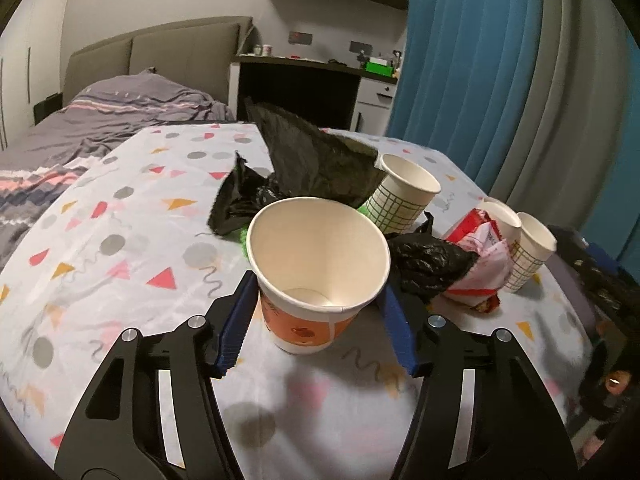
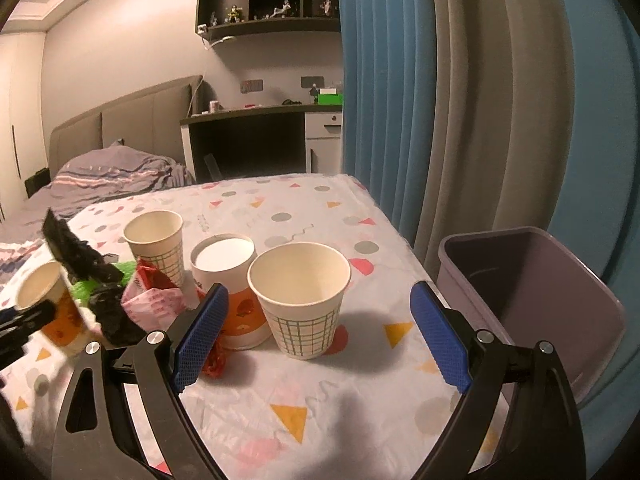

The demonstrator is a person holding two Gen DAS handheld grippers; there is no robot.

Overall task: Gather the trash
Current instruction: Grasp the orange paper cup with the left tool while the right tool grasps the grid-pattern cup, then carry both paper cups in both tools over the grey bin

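An orange-printed paper cup (image 1: 316, 276) is being flanked by the left gripper (image 1: 318, 300) near the front of the table (image 1: 120, 216). The cup is seen tilted, its open mouth turned toward the camera. The blue pads (image 1: 236, 326) are seen about half open, close against the cup's sides; whether they are pressing on it cannot be told. In the right wrist view the same cup (image 2: 52, 308) is shown at the far left, tipped, with a dark finger across it.

Behind that cup, crumpled black plastic bags (image 1: 312, 156) are being shown heaped, with a scrap of green beneath them. To the right, a grid-patterned cup (image 1: 400, 200) is seen leaning against the black plastic. Further right, a red and white snack wrapper (image 1: 480, 260) is lying just beside two more cups.

The right gripper (image 2: 320, 332) is being held wide open, with nothing gripped between its blue pads (image 2: 200, 336). A grid-patterned cup (image 2: 302, 300) is standing upright just ahead of the open fingers, untouched. Just to its left an upside-down orange-printed cup (image 2: 232, 280) is standing, touching the wrapper (image 2: 152, 300). Another grid cup (image 2: 156, 244) is standing upright farther back.

A grey plastic bin (image 2: 532, 300) is seen beside the table's right edge, in front of blue and grey curtains (image 2: 440, 100). A bed (image 2: 100, 176) and a desk (image 2: 260, 136) are visible at the far side of the room.
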